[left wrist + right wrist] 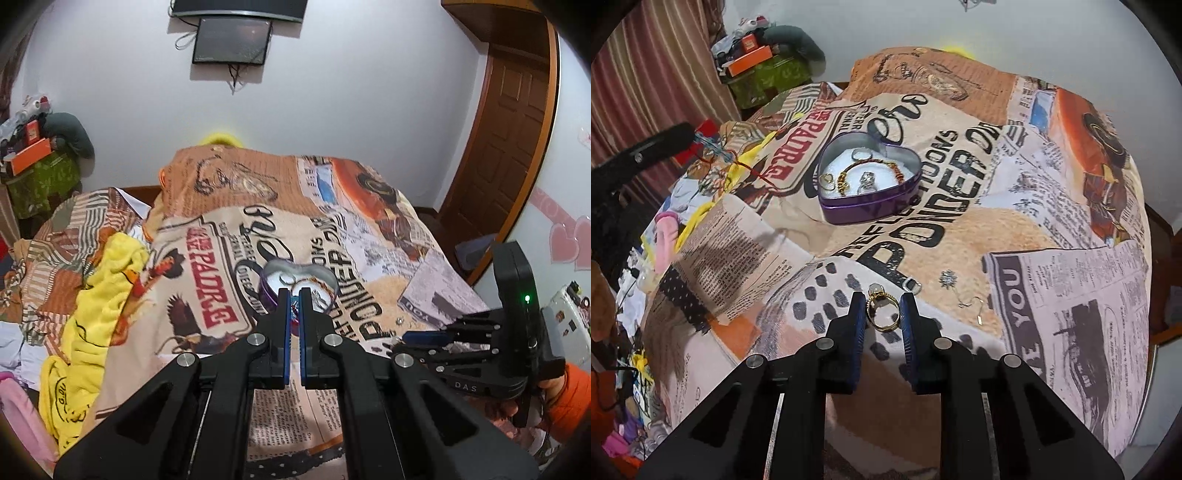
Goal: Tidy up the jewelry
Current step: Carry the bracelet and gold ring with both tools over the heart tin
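A purple heart-shaped tin (849, 212) (267, 291) sits open on the printed blanket, holding a beaded bracelet (849, 170), rings and a silver piece. My left gripper (294, 295) is shut on a red and blue thread bracelet (294, 314) just before the tin; in the right wrist view the bracelet (720, 155) hangs from that gripper at the left. My right gripper (883, 301) has its fingers around a gold ring (882, 310) with a pale stone, touching its sides. A silver flower earring (948, 277), a small silver ring (911, 285) and a hook earring (973, 306) lie on the blanket beyond it.
The blanket (960, 240) covers a raised mound. Yellow cloth (92, 295) and pink clothes lie at the left. A green box with orange boxes (37, 162) stands by the wall. A wooden door (509, 129) is at the right.
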`<state>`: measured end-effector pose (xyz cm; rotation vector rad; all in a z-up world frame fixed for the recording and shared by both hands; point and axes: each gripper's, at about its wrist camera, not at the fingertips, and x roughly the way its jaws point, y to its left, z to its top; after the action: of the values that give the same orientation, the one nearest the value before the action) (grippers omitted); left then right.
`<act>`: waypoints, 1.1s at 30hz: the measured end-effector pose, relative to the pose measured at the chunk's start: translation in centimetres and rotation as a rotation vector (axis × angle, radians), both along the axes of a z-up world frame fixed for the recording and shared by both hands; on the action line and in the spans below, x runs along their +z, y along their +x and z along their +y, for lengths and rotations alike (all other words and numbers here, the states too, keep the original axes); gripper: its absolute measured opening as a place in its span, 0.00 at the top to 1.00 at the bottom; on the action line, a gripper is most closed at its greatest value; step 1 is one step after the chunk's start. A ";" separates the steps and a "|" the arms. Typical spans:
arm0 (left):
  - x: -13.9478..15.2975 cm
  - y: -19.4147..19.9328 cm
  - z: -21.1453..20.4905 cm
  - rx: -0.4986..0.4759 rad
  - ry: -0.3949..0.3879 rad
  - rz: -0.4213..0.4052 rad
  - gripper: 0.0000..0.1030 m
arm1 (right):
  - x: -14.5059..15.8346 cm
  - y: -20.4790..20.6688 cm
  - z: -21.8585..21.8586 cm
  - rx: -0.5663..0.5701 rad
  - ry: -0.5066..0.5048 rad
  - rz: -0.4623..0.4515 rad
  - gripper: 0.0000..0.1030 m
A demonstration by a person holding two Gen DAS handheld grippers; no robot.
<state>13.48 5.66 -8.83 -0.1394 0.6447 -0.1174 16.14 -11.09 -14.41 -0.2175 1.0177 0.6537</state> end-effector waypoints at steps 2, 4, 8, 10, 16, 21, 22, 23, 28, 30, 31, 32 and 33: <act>0.4 -0.1 0.2 0.005 0.000 -0.009 0.98 | 0.4 0.0 -0.4 -0.011 0.013 -0.002 0.84; 0.7 -0.3 0.2 0.009 0.008 -0.015 0.98 | 0.8 0.0 -0.6 -0.020 0.025 -0.011 0.84; 1.0 -0.3 0.1 0.012 0.017 -0.023 0.98 | 2.0 0.2 -0.8 -0.036 0.059 -0.031 0.84; 1.1 -0.2 0.1 0.015 0.022 -0.028 0.98 | 2.8 0.3 -0.8 -0.043 0.075 -0.044 0.84; 1.6 0.5 0.0 0.019 0.024 -0.043 0.98 | 4.9 0.8 -0.4 -0.059 0.122 -0.094 0.83; 2.1 1.5 -0.1 0.018 0.023 -0.055 0.98 | 6.1 1.5 0.0 -0.061 0.152 -0.124 0.83; 2.2 1.7 -0.1 0.017 0.024 -0.058 0.98 | 6.2 1.7 0.1 -0.062 0.158 -0.127 0.83; 2.3 1.9 -0.2 0.016 0.025 -0.061 0.98 | 6.3 1.9 0.2 -0.062 0.165 -0.128 0.83; 2.7 3.2 -0.3 0.013 0.026 -0.073 0.98 | 6.7 2.9 0.8 -0.062 0.180 -0.143 0.83; 2.8 3.8 -0.4 0.013 0.025 -0.078 0.98 | 6.7 3.2 1.0 -0.059 0.186 -0.145 0.83; 2.8 4.1 -0.4 0.011 0.022 -0.081 0.98 | 6.7 3.4 1.1 -0.058 0.188 -0.146 0.83; 2.9 4.2 -0.4 0.011 0.021 -0.083 0.98 | 6.7 3.6 1.2 -0.056 0.190 -0.146 0.83; 3.0 4.5 -0.5 0.010 0.019 -0.087 0.98 | 6.7 3.8 1.3 -0.054 0.191 -0.147 0.83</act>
<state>18.01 5.15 -5.84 -0.1183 0.5584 -0.1073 19.92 -9.79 -7.69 -0.0692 0.8123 0.6715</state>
